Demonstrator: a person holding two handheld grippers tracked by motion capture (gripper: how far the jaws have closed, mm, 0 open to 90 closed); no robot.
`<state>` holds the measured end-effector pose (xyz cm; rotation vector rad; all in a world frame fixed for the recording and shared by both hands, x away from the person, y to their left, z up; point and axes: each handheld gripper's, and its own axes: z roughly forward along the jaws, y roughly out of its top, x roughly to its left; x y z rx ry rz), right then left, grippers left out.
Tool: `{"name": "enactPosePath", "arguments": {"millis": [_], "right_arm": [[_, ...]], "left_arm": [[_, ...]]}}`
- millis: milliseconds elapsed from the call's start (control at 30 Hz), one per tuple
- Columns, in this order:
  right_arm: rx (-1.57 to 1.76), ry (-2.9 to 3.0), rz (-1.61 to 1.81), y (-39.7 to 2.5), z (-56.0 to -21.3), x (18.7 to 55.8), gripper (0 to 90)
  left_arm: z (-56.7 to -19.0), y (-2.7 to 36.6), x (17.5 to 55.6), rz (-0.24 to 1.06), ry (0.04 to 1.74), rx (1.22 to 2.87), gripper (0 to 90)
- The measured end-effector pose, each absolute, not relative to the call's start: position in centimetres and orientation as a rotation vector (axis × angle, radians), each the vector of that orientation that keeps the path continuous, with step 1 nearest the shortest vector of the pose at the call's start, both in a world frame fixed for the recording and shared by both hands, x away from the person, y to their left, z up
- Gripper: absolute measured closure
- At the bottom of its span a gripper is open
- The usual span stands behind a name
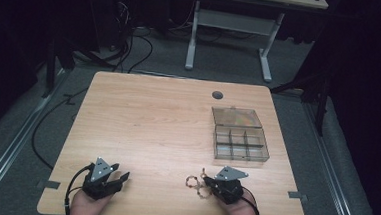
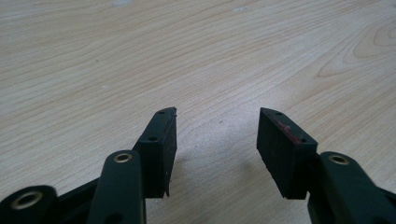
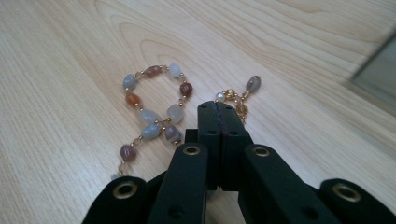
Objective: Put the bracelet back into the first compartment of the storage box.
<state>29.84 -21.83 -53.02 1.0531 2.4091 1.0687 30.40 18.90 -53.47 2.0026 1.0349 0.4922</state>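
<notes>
Table (image 1: 152,130): pale wood-grain laminate, rounded corners, grey grommet (image 1: 217,95) near 12 o'clock. Clear plastic compartment box (image 1: 240,143) at 2 o'clock, hinged lid (image 1: 236,117) flat open behind it; I can't make out any contents

Bracelet (image 3: 154,109): smooth tumbled stone beads, grey, white and rust-brown, on gold links, looped across itself, lying at 5 o'clock just beside my right gripper (image 3: 218,109). Its black jaws are pressed together; whether the chain's clasp end is pinched between them is hidden from me. One strand runs under the jaws, cut off

My left gripper (image 2: 217,135) sits at 7 o'clock, ribbed matte pads spread wide over bare wood, holding nothing
</notes>
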Motion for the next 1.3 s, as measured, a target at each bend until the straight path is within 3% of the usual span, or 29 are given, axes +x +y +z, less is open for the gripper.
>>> {"name": "enactPosePath", "arguments": {"millis": [567, 1300], "right_arm": [[0.927, 2.497, 1.107, -18.6, -52.9, 28.5, 89.9], [1.18, 2.324, 1.057, -26.6, -53.1, 28.0, 89.8]], "left_arm": [[-53.5, 18.9, 30.5, 0.493, 1.037, 2.009, 47.9], [-53.5, 18.8, 30.4, 0.491, 1.033, 2.014, 47.9]]}}
